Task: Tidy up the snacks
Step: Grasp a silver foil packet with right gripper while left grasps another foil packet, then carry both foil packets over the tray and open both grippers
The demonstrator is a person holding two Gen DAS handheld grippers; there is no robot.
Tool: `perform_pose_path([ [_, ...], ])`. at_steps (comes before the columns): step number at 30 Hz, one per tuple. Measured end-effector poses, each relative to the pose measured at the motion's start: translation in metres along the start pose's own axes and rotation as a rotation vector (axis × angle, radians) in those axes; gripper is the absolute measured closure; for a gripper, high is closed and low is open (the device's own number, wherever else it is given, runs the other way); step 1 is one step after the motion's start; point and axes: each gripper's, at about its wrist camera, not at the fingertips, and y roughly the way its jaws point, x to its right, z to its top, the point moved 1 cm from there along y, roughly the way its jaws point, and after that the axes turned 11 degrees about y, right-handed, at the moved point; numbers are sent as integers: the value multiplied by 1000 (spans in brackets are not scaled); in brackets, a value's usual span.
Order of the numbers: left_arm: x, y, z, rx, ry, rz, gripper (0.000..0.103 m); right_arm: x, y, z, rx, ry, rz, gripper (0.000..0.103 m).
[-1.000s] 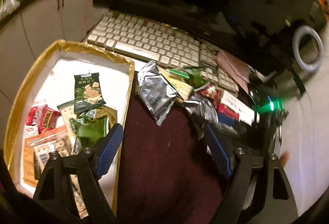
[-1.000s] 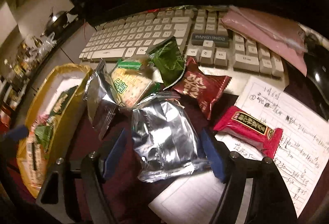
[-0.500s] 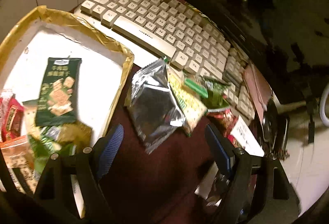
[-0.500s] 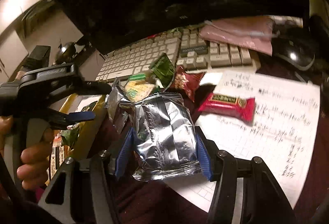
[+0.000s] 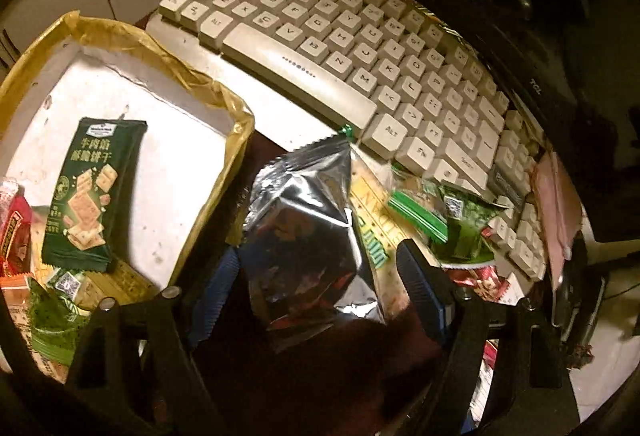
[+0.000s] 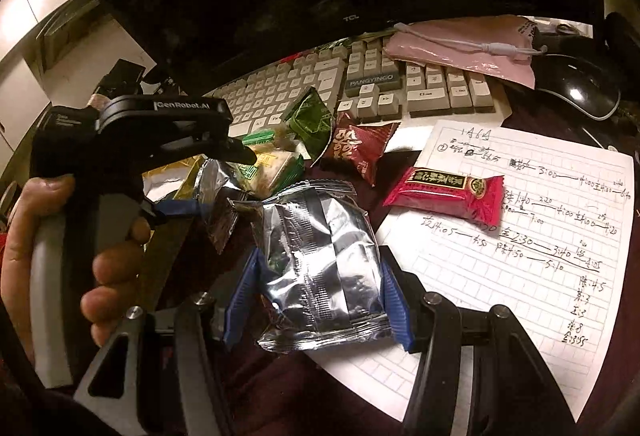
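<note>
Right tongs [image 6: 318, 294] pinch a silver packet [image 6: 320, 268]; left tongs [image 5: 316, 286] gape around another foil pouch [image 5: 308, 236] beside the tray [image 5: 224, 171], seen only leftward.

At the left edge of the left wrist view, the red packets [image 5: 14, 228] in the gold-lined tray [image 5: 236, 155] are cut off, and their print is too small to read. The silver foil packet [image 5: 308, 236] covers part of the yellow-green cracker packet [image 5: 370, 232] behind it. In the right wrist view, the left claw [image 6: 208, 179] hides much of a second silver packet [image 6: 218, 195]. The pink pouch [image 6: 460, 49] covers the keyboard's [image 6: 280, 95] upper right keys. The handwritten sheet [image 6: 540, 256] runs under the right claw's [image 6: 316, 292] frame at the bottom.
</note>
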Motion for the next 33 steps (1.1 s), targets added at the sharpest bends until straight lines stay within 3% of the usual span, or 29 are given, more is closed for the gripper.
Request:
perform_pose_path([
  [1,0,1,0,5,2,3,42,1,0,0,4,2,0,45],
  [6,1,-5,-14,-52,101,-55,44,7,-4,1,18,37,3,45],
  [11,-9,-24,-71,-18,203,-57,44,12,-9,1,33,71,14,45],
  [14,-2,-31,-98,-43,281,-71,43,17,-12,3,51,94,22,45],
  [16,7,-32,-104,-38,354,-41,43,22,-8,7,33,128,33,45],
  [20,13,-25,-106,15,383,6,43,22,-17,6,59,124,43,45],
  [23,16,-26,-113,37,446,3,44,24,-19,6,78,128,34,45],
  [29,-21,-98,-122,116,376,-218,44,5,-20,3,40,87,83,45],
  [31,-42,-124,-112,169,358,-224,44,-19,-26,2,27,53,145,45],
  [33,-72,-147,-96,252,328,-159,44,-54,-28,1,14,-4,198,45],
])
